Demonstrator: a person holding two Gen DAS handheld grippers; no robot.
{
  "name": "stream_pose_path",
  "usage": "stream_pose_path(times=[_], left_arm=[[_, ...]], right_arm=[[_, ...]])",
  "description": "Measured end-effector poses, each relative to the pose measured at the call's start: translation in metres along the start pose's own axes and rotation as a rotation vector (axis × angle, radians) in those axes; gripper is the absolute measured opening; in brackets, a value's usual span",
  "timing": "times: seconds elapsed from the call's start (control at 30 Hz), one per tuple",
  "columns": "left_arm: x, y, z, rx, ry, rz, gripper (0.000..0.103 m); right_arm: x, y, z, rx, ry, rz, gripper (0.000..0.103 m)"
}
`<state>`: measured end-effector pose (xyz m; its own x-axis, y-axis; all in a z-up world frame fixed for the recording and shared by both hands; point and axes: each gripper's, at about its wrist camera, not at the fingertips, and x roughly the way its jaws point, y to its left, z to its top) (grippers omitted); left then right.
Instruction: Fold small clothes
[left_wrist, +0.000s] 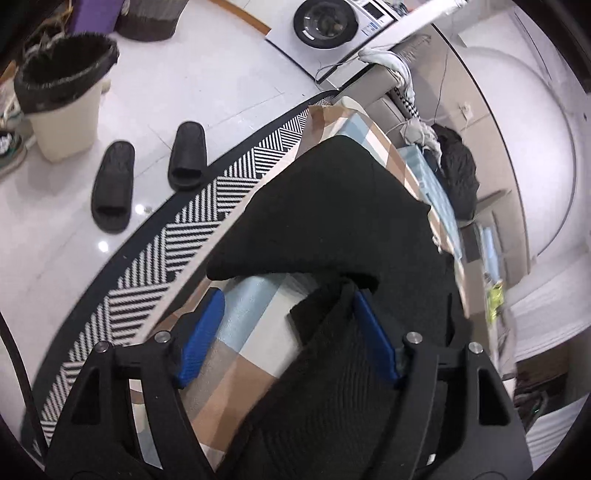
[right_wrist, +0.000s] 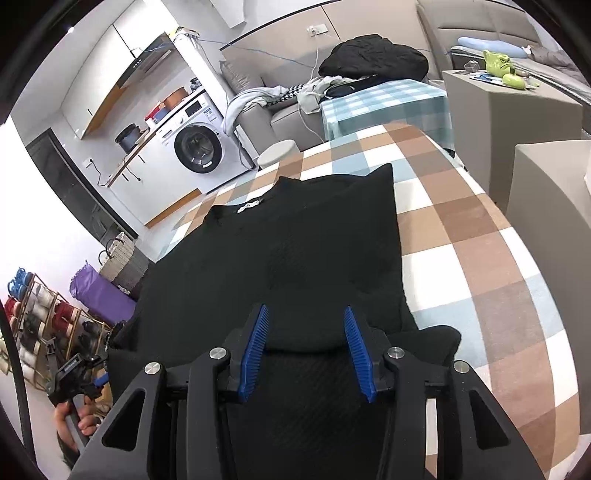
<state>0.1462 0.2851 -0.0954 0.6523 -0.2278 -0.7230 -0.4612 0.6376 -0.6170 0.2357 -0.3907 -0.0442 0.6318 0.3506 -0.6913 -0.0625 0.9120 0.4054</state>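
The black garment (right_wrist: 295, 251) is lying on the checked table (right_wrist: 461, 229) part folded, with both the left tongs (left_wrist: 284, 332) and the right tongs (right_wrist: 304, 350) spreading wide and gripping nothing, so the next move likely requires pinching an edge.

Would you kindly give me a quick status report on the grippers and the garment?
Left gripper open, fabric edge between its blue fingers. Right gripper open over the black garment. Garment partly folded on the checkered cloth. Nothing in the way.
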Motion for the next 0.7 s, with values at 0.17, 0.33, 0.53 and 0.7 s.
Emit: stream_pose_path(times=[0.17,0.33,0.53,0.7], left_arm=[[0.019,0.004,0.012,-0.061,0.042,-0.056,0.07],[0.046,0.0,0.027,-0.056,0.068,-0.035,0.071],[0.073,-0.003,0.045,-0.084,0.081,-0.013,0.073],[0.086,0.003,0.051,-0.127,0.115,0.0,0.073]], right_arm=[[0.003,0.0,-0.003,0.008,0.003,-0.005,0.044],[0.0,-0.004,-0.005,0.017,-0.006,-0.024,0.044],[-0.001,-0.008,-0.007,0.011,-0.012,-0.053,0.045],[0.003,-0.01,-0.008,0.017,-0.006,-0.046,0.045]])
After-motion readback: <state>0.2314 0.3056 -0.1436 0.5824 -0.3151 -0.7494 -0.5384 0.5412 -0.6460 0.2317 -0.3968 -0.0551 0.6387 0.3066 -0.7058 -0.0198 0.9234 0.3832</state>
